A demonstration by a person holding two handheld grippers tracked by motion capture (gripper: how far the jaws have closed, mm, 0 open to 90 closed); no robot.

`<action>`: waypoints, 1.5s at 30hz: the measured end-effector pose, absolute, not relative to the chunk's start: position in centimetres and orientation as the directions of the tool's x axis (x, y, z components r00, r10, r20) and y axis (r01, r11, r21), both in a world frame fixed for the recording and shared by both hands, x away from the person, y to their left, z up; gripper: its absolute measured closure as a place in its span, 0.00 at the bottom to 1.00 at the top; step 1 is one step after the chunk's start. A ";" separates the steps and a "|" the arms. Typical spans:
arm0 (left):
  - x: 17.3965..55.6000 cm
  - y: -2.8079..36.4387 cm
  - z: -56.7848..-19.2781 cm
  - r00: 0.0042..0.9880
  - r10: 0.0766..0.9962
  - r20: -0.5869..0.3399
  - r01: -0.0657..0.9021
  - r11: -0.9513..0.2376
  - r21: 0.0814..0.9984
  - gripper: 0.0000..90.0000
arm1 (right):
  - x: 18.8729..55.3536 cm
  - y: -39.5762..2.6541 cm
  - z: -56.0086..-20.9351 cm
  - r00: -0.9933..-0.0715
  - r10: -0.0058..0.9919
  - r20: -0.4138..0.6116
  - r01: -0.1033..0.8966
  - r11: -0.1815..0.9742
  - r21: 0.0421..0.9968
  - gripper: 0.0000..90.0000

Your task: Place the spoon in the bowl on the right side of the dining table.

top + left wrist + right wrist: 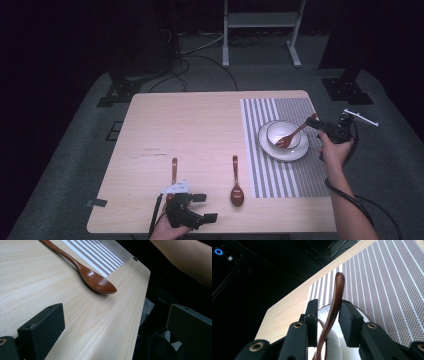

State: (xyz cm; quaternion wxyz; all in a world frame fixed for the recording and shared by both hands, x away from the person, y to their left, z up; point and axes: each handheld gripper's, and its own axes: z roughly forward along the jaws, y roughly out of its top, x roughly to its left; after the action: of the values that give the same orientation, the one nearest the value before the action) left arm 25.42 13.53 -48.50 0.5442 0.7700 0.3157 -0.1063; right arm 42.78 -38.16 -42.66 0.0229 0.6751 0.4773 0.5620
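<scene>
We're watching the right gripper (320,126) at the far right of the table (200,125), over the striped placemat (280,175). Between its jaws sits the handle of a wooden fork (292,135), reddish brown and glossy, its tines resting down in the white bowl (282,135) while the handle slants up and to the right, out over the rim. From the right gripper view we see that handle (334,307) as a slim, curving strip of dark polished wood, rising between the two black pads. There is a sliver of gap on the left side; on the right pad the handle looks to be touching or very nearly so. We'd call the claw narrow and slack around the fork, not clamped on it.

The bowl has a dark rim line and stands on a white plate (300,152), both on the mat.

Over on the near left, the left gripper (207,207) lies low at the table's near edge, its jaws spread wide with nothing between them. Just to its right a brown wooden spoon (236,187) rests on the bare wood, bowl end toward us; in the left gripper view it (96,281) gleams smooth and rounded. A second wooden handle (174,171) pokes out beyond the left gripper.
</scene>
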 end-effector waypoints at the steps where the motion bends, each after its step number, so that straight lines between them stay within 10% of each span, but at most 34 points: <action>1: 25.4 13.5 -48.5 0.778 0.371 -0.507 0.602 -0.208 0.771 0.01 | 42.7 -38.1 -42.7 -0.088 0.668 0.739 0.622 -0.543 0.564 0.74; 45: 25.4 13.9 -48.3 0.778 0.380 -0.500 0.598 -0.206 0.775 0.01 | 37.9 -35.8 -43.3 -0.202 0.668 0.716 0.712 -0.402 0.575 0.58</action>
State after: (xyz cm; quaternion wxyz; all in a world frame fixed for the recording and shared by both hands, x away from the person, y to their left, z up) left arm 25.41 13.95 -48.27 0.5444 0.7699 0.3177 -0.1000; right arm 37.89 -35.80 -43.32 -0.0203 0.6313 0.5466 0.5498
